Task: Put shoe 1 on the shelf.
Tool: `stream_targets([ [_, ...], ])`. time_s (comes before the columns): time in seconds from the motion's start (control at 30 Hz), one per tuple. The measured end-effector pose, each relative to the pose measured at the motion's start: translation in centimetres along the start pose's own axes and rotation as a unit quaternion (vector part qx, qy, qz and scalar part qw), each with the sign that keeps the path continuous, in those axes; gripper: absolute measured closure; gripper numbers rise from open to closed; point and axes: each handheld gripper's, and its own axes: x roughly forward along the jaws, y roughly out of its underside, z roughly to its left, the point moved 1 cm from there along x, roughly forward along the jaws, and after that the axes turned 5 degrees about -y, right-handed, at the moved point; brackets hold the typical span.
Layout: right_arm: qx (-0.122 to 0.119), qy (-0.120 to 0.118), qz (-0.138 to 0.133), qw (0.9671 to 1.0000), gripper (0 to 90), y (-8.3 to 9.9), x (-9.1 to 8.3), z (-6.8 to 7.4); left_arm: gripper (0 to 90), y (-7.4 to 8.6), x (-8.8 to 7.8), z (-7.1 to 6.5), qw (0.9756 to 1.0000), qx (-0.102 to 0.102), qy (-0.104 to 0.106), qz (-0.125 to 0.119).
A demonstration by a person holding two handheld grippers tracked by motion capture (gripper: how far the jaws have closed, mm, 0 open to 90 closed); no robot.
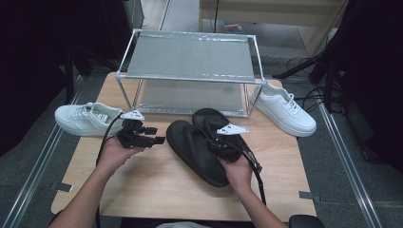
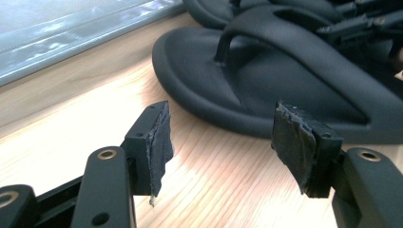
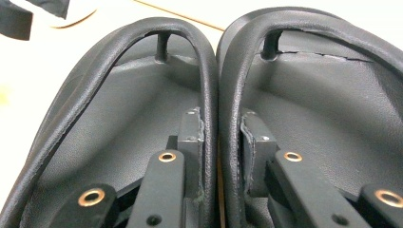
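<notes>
**Right gripper pinching the straps of two black sandals**

High view. Two black sandals (image 1: 202,147) lie side by side at mid-bench (image 1: 157,185), in front of a metal rack (image 1: 190,71). The right gripper (image 1: 227,145) sits on top of them, held by the right hand (image 1: 239,172). The left gripper (image 1: 154,135), in the left hand (image 1: 114,153), is just left of the sandals and apart from them. One white sneaker (image 1: 83,118) lies at the bench's left edge, another (image 1: 285,109) at its right, beside the rack.

Left gripper view. The fingers (image 2: 159,142) stand wide, with bare bench between them; the near sandal (image 2: 285,85) lies just ahead, untouched.

Right gripper view. The fingers (image 3: 192,142) are narrow and press together the two adjoining straps (image 3: 216,85), one from each sandal. No earlier view is shown for comparison.
</notes>
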Motion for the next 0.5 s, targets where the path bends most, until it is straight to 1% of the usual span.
stream_targets([
  [0.17,-0.008,-0.003,-0.001,1.0,75.0,-0.8,0.8,-0.2,38.1,0.7,-0.7,0.2,0.9999,-0.008,-0.007,-0.003],
  [0.23,-0.014,-0.004,-0.002,0.9999,75.0,-1.5,1.4,-0.5,38.1,1.0,-1.0,0.2,0.9999,-0.011,-0.011,-0.002],
  [0.27,-0.013,-0.005,-0.003,0.9999,75.0,-1.7,1.6,-0.6,38.1,1.2,-1.1,0.2,0.9998,-0.013,-0.011,-0.004],
  [0.33,-0.013,-0.005,-0.005,0.9999,75.0,-1.9,1.8,-0.7,38.1,1.5,-1.3,0.1,0.9998,-0.019,-0.009,-0.007],
  [0.4,-0.009,-0.008,-0.011,0.9999,75.0,-2.9,2.5,-1.3,37.8,1.7,-1.4,0.0,0.9995,-0.03,0.004,-0.011],
  [0.43,-0.009,-0.008,-0.011,0.9999,75.0,-2.9,2.5,-1.3,37.8,1.7,-1.5,-0.1,0.9992,-0.036,0.01,-0.014],
  [0.47,-0.008,-0.005,-0.014,0.9999,74.9,-3.8,3.3,-1.9,37.6,1.8,-1.6,-0.2,0.999,-0.038,0.011,-0.02],
  [0.5,-0.008,-0.005,-0.014,0.9999,74.9,-3.8,3.3,-1.9,37.6,1.8,-1.7,-0.3,0.9991,-0.037,0.011,-0.019],
])
